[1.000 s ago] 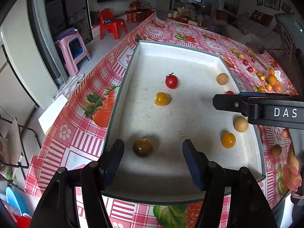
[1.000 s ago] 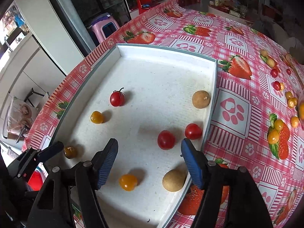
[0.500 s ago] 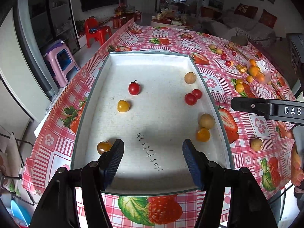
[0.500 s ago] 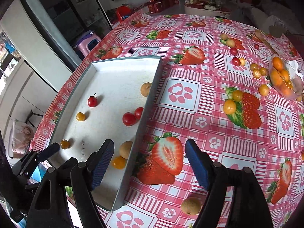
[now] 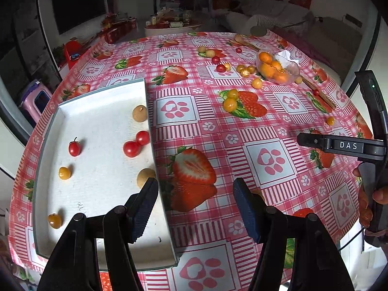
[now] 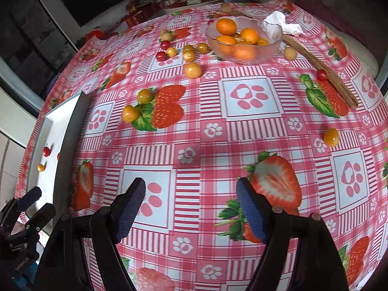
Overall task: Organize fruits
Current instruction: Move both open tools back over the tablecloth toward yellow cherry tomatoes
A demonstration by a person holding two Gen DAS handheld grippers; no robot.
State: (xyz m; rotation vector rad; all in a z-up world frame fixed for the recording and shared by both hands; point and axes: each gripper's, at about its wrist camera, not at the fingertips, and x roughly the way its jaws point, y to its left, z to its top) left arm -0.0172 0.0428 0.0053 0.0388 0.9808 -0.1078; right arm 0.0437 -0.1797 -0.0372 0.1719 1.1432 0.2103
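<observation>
- Over at 9 o'clock in the left wrist view sits the white tray (image 5: 101,208), already holding red tomatoes (image 5: 131,148), yellow berries (image 5: 64,173) and a couple of tan round fruits (image 5: 140,113).
- Left gripper (image 5: 195,209) hangs with its jaws roughly half apart and nothing between them, straddling the tray's right wall, pointing steeply down at the tablecloth (image 5: 278,111).
- Loose fruit is well apart from the tray: a pair of yellow ones (image 6: 131,113) at about 11 o'clock in the right wrist view, a cluster of red and yellow ones toward 12, and a single yellow one (image 6: 331,137) at 3 o'clock.
- A glass bowl (image 6: 245,53) of oranges at 12 to 1 o'clock has a crumpled tissue (image 6: 278,25) at its rim and a wooden stick (image 6: 322,66) just beside it.
- Right gripper (image 6: 191,208) is wide open and empty, also tilted steeply down over a bare patch of cloth, no fruit under it yet.
- My take: next is fetching a loose fruit, probably the yellow pair. These things roll, so I'd come down with the pads either side of one fruit, squeeze gently so it doesn't pop, and keep clear of its neighbour.
- At the far right edge of the left view a person's hand (image 5: 374,201) grips the right tool's handle.
</observation>
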